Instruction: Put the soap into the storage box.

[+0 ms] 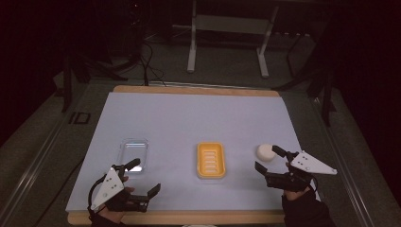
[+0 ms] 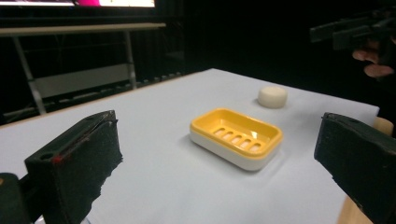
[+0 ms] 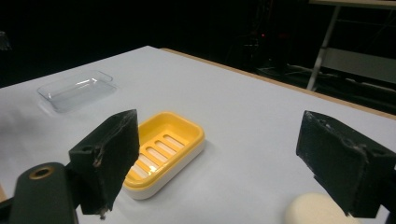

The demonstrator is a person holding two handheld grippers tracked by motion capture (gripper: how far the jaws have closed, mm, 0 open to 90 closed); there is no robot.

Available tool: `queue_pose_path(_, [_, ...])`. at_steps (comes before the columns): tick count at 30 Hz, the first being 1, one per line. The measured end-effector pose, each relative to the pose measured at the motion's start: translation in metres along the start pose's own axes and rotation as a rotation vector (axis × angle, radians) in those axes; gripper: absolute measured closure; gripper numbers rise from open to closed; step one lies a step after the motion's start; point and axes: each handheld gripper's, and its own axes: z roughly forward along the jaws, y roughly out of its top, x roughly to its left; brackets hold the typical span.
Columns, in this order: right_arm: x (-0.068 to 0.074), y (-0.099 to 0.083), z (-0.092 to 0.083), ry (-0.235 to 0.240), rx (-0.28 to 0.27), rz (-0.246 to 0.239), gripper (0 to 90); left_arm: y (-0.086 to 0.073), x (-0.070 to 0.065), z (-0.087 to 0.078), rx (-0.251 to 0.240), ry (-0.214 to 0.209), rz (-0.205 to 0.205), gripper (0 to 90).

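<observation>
Left gripper (image 1: 144, 177): near table edge, jaws apart, empty, just beside the clear plastic lid (image 1: 134, 153). Right gripper (image 1: 269, 159): jaws apart, empty, straddling the round white soap (image 1: 265, 152). Yellow soap dish (image 1: 211, 160): centre of the white sheet (image 1: 189, 118), slotted insert plain in the right gripper view. Left gripper view adds the dish's white base and the person's fingers (image 2: 373, 63) on the far gripper.

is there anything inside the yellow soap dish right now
No. The yellow soap dish is empty: its slotted drain tray is bare in all three views. The round white soap lies on the table to its right. What lies beneath the slotted tray, in the white base, can't be seen.
</observation>
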Motion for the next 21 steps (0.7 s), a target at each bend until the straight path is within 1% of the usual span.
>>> queue_pose_path(3, [0.0,0.001,0.0,0.007,-0.003,-0.011,12.9,0.0,-0.001,-0.001,-0.001,0.0,-0.007,0.6])
queue_pose_path(6, [-0.001,0.004,-0.001,0.014,-0.02,-0.012,12.8,0.0,-0.002,-0.001,-0.004,0.007,-0.028,0.5])
queue_pose_path(8, [-0.003,0.005,-0.001,0.011,-0.02,-0.011,12.8,0.0,-0.003,-0.001,-0.008,0.0,-0.023,0.6])
queue_pose_path(9, [-0.004,0.006,-0.001,0.017,-0.018,-0.005,12.7,0.0,-0.004,-0.002,-0.007,-0.007,-0.019,0.6])
queue_pose_path(11, [-0.007,0.006,-0.001,0.021,-0.009,-0.012,12.8,0.0,-0.005,-0.003,-0.003,-0.017,-0.006,0.6])
queue_pose_path(14, [-0.013,0.008,-0.001,0.083,0.008,-0.02,12.8,0.0,-0.005,-0.005,-0.002,-0.026,-0.01,0.6])
queue_pose_path(15, [-0.015,0.009,-0.001,0.128,0.02,-0.019,12.7,0.0,-0.005,-0.005,-0.002,-0.028,-0.01,0.6])
queue_pose_path(16, [-0.017,0.009,-0.001,0.161,0.028,-0.019,12.8,0.0,-0.005,-0.005,-0.002,-0.03,-0.012,0.6])
queue_pose_path(17, [-0.018,0.009,-0.001,0.181,0.032,-0.027,12.8,0.0,-0.005,-0.005,-0.001,-0.031,-0.009,0.6])
queue_pose_path(18, [-0.019,0.009,0.0,0.216,0.042,-0.038,12.8,0.0,-0.005,-0.005,0.0,-0.032,-0.007,0.6])
queue_pose_path(19, [-0.02,0.009,0.0,0.234,0.059,-0.049,12.8,-0.001,-0.005,-0.004,0.004,-0.034,-0.002,0.6])
queue_pose_path(20, [-0.02,0.009,0.0,0.24,0.073,-0.06,12.8,-0.001,-0.005,-0.004,0.005,-0.035,0.0,0.6])
queue_pose_path(21, [-0.022,0.009,0.001,0.263,0.091,-0.068,12.9,-0.001,-0.005,-0.003,0.007,-0.036,0.002,0.6])
